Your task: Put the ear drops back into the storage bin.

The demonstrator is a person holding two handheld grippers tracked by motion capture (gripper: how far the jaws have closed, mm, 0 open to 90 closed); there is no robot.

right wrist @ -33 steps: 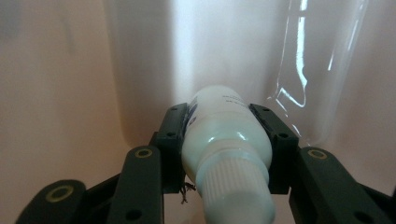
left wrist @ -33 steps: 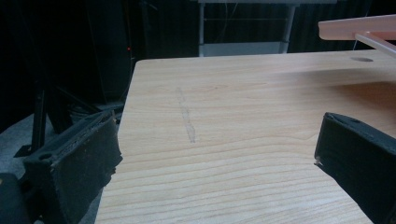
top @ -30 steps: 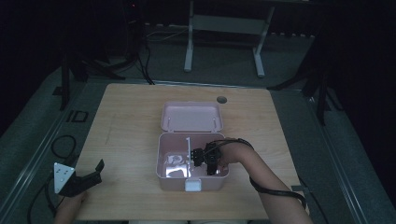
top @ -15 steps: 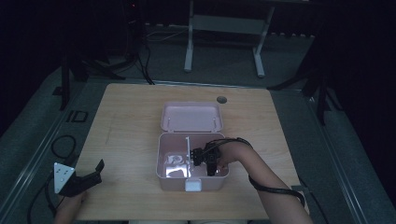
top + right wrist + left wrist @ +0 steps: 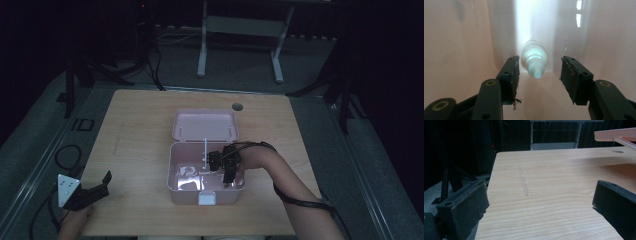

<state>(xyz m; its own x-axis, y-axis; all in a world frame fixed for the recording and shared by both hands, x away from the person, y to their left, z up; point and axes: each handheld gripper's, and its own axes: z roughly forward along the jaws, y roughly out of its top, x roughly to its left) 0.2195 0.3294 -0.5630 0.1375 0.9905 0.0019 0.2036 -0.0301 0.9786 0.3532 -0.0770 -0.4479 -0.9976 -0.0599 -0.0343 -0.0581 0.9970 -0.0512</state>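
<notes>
**Right gripper view: fingers spread around a small bottle inside the pink box**

Right gripper view puts the right gripper (image 5: 537, 75) low in the pink box (image 5: 172, 170), fingers apart on either side of the small white bottle (image 5: 534, 58), nozzle toward the camera, probably lined up for a grasp. Left gripper (image 5: 95, 190) rests open on the surface (image 5: 140, 130), out of the way.
</notes>
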